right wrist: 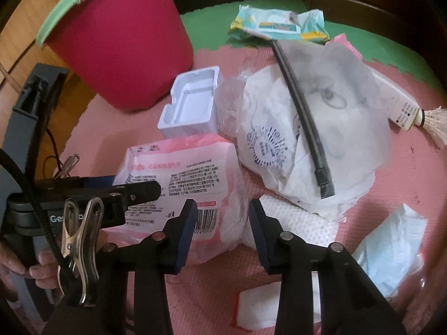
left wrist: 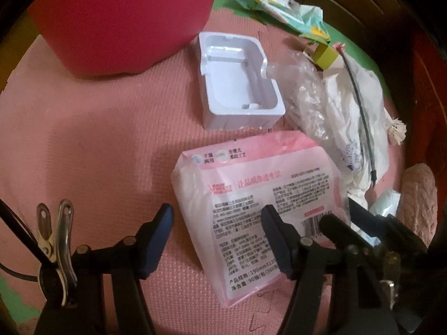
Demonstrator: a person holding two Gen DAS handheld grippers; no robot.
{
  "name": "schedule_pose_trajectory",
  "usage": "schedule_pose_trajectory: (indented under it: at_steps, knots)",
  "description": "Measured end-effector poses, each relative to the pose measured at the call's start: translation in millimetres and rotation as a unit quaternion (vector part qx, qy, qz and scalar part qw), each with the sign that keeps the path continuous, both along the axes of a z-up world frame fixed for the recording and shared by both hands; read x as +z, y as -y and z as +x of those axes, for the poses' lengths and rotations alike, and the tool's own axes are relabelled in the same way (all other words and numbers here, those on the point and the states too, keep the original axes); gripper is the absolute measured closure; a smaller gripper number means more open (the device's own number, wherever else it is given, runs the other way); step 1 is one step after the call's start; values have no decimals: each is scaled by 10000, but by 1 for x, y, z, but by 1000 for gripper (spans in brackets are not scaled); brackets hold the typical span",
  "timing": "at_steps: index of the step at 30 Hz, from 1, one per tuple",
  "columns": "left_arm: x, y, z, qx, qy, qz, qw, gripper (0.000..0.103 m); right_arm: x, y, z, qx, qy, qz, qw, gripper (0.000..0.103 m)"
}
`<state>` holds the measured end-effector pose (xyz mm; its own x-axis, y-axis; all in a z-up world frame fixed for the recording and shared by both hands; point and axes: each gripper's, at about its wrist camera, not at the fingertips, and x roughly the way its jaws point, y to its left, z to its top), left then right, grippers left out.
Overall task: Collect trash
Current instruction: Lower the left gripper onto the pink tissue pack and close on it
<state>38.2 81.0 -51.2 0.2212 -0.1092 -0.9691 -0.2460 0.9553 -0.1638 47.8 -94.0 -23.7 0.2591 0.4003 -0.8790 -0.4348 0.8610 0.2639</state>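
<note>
A pink printed tissue pack [left wrist: 251, 195] lies on the pink foam mat. My left gripper [left wrist: 216, 217] points down over its near left part. The left finger stands just off the pack's edge, the right finger [left wrist: 275, 240] lies over the print, and the jaws are open. My right gripper [right wrist: 222, 217] is at the pack's [right wrist: 178, 173] barcode corner. Its jaws are open, with the bulging corner and white mesh foam [right wrist: 301, 217] between them. I cannot see either pad pressing. A red bucket [right wrist: 120, 36] with a green rim stands behind.
White plastic tray [right wrist: 192, 103] sits by the bucket. To the right lie clear film [left wrist: 304, 95], a crumpled white bag [right wrist: 343, 128] under a black strap [right wrist: 304, 117], a green wipes pack [right wrist: 279, 25], a shuttlecock tube [right wrist: 405, 111], a blue mask [right wrist: 391, 251] and a white scrap [right wrist: 259, 307].
</note>
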Motion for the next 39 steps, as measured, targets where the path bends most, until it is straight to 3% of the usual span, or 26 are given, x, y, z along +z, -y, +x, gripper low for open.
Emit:
schedule_pose_trajectory:
  at_steps: [7, 25, 31, 39]
  knots:
    - [-16, -2, 3, 86, -341, -45, 9994, 38, -16, -5, 5, 26, -214, -155, 9996, 66]
    - [-17, -3, 3, 61, -344, 47, 9994, 42, -26, -8, 8, -94, -399, -108, 9991, 66]
    - [-12, 4, 5, -16, -288, 23, 9996, 55, -29, -12, 8, -59, -510, -46, 9987, 74]
    - [-7, 16, 7, -79, -207, -136, 9997, 74, -25, -19, 1, 196, -317, -156, 9992, 82]
